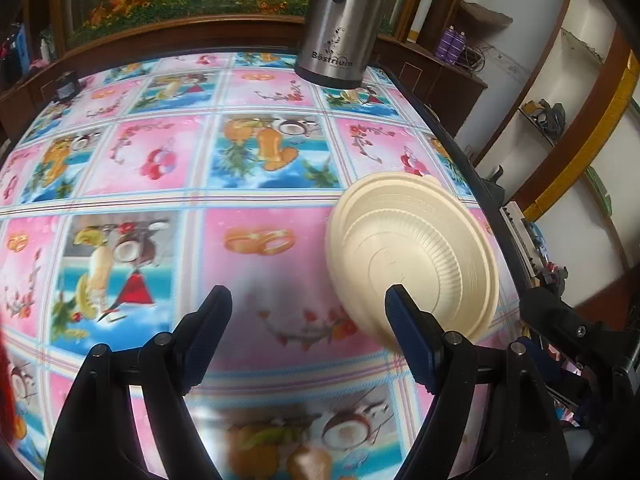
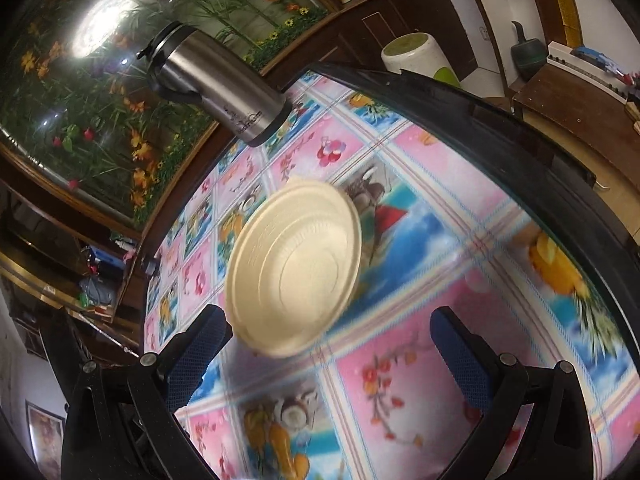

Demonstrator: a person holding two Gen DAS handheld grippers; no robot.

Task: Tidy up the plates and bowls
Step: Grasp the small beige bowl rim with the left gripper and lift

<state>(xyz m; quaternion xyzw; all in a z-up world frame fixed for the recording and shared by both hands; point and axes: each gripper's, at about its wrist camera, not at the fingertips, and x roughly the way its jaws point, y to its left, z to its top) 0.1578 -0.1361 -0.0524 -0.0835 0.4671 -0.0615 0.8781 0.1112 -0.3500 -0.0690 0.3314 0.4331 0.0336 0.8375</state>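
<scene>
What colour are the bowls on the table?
The bowls are cream, a pale yellowish white, with ribbed sides. The right wrist view shows them best.

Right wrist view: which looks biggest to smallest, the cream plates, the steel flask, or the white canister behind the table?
1. Stack of cream plates, largest in the picture, though it also lies nearest the camera.
2. Steel flask, somewhat smaller.
3. White canister, clearly smallest, and farthest away.
</scene>
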